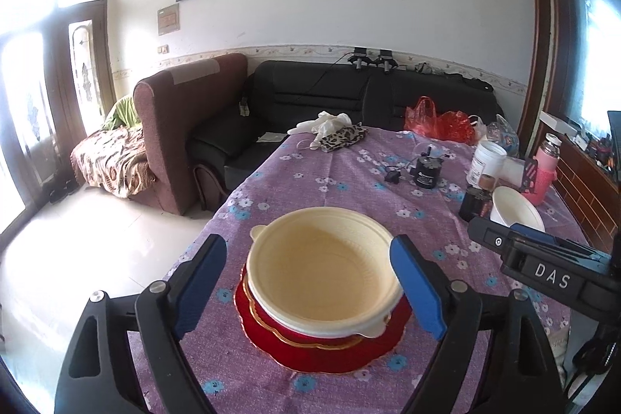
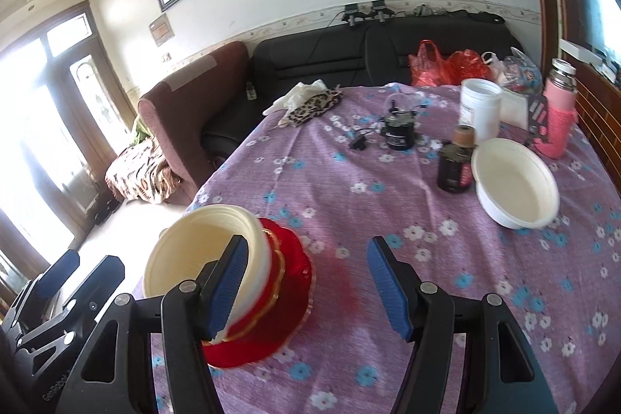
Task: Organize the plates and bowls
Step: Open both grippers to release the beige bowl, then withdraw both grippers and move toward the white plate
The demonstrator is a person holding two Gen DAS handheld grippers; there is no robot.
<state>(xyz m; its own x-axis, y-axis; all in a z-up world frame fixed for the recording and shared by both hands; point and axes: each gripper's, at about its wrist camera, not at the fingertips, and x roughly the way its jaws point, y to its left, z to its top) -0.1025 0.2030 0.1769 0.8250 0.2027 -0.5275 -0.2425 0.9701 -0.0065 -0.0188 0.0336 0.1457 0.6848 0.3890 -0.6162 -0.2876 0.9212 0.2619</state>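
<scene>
both grippers, left [image 1: 308, 291] and right [image 2: 306, 284], hang apart and empty, the cream bowl [image 1: 324, 270] nested on red plates [image 1: 322, 352], white bowl [image 2: 514, 181] probably next.

Landmark: bowl-and-plate stack [image 2: 233, 282] at the near left table edge.
Right of stack: bare tablecloth [image 2: 388, 204], passable.
Far right of stack: white bowl [image 2: 516, 181] touching or just beside dark jar [image 2: 454, 165].
Beyond stack: black device [image 2: 399, 134], white tub [image 2: 479, 107].
</scene>
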